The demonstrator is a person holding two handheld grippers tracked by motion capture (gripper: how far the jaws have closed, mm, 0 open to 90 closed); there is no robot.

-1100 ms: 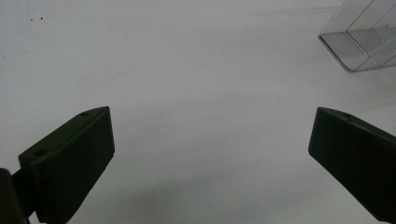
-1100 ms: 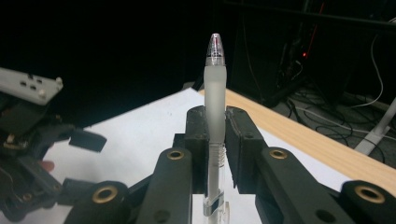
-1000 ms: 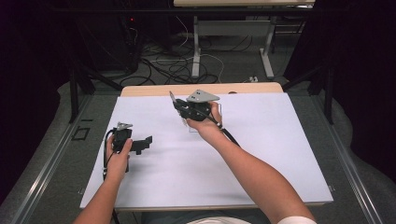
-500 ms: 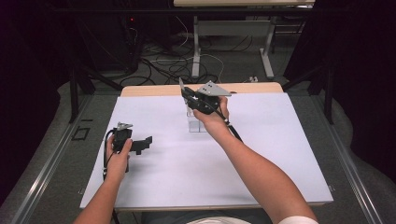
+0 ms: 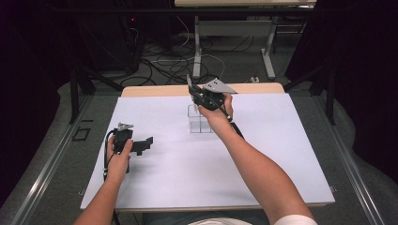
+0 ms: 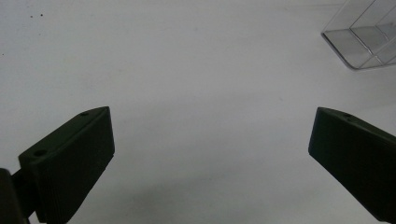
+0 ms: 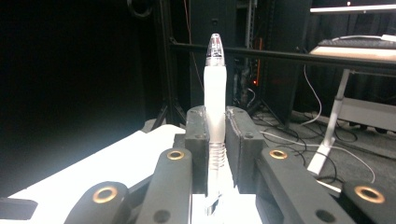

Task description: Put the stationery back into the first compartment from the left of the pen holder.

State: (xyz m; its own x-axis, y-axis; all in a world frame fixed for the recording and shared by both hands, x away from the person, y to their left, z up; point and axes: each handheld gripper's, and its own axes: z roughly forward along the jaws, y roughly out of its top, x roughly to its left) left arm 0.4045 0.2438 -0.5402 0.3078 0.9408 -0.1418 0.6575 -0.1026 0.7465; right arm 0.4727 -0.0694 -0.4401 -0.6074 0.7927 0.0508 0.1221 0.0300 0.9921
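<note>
My right gripper [image 5: 195,93] is held up over the far middle of the table, shut on a pen [image 7: 215,88]. The pen has a frosted white barrel, a clear tip and a visible spring, and it stands upright between the two pads. In the high view the pen [image 5: 189,82] sticks up and to the left from the hand. A clear plastic box [image 5: 199,123] stands on the white sheet just below and in front of that hand. My left gripper [image 5: 143,145] rests low on the sheet at the left, open, nothing between its fingers [image 6: 70,163]. The clear box [image 6: 362,39] shows in that view's top right corner.
A white sheet [image 5: 263,154] covers most of the wooden table [image 5: 155,90]. Beyond the far edge lie floor cables, table legs [image 5: 197,47] and dark stands. In the right gripper view, a desk [image 7: 355,49] stands at the back right.
My right hand has carried the pen to the right and toward the far edge, a little higher. The clear box now shows below it. The left hand has kept still.
</note>
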